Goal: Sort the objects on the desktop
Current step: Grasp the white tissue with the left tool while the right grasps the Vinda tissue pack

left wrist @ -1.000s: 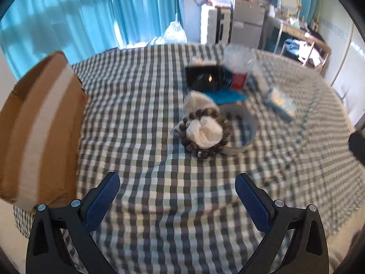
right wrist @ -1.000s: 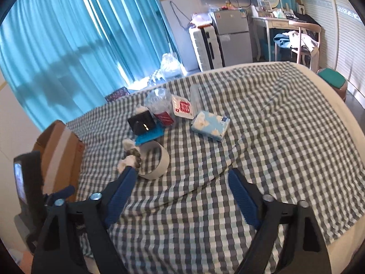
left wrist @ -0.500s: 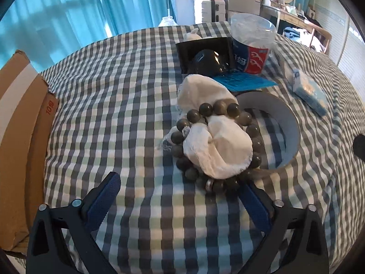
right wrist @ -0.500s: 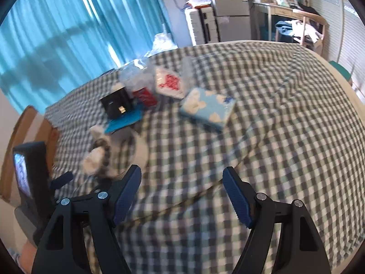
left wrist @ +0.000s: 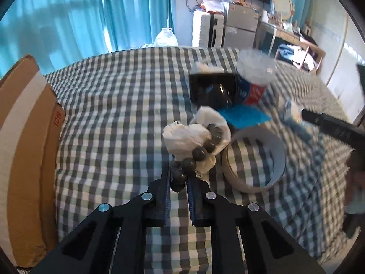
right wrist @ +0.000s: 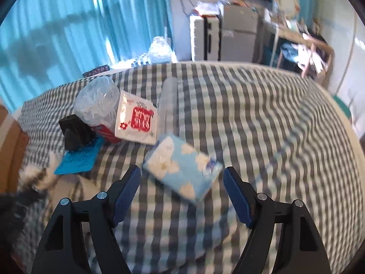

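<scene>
My left gripper (left wrist: 178, 178) is shut on the dark bead bracelet (left wrist: 196, 155), which loops around a crumpled white tissue (left wrist: 187, 137) and is lifted off the checked cloth. A tape roll (left wrist: 255, 159) lies just right of it. My right gripper (right wrist: 181, 180) is open, its fingers on either side of a light blue tissue pack (right wrist: 182, 169), close above it. The tissue pack also shows blurred in the left wrist view (left wrist: 294, 118).
A black box (left wrist: 211, 89), a plastic cup (left wrist: 253, 80), a blue card (left wrist: 244, 116) and a red-and-white packet (right wrist: 135, 118) lie on the checked cloth (right wrist: 262, 125). A cardboard box (left wrist: 22, 141) stands at the left edge.
My left gripper moved onto the bracelet, shut on it and lifted it with the tissue. My right gripper moved forward and down over the tissue pack.
</scene>
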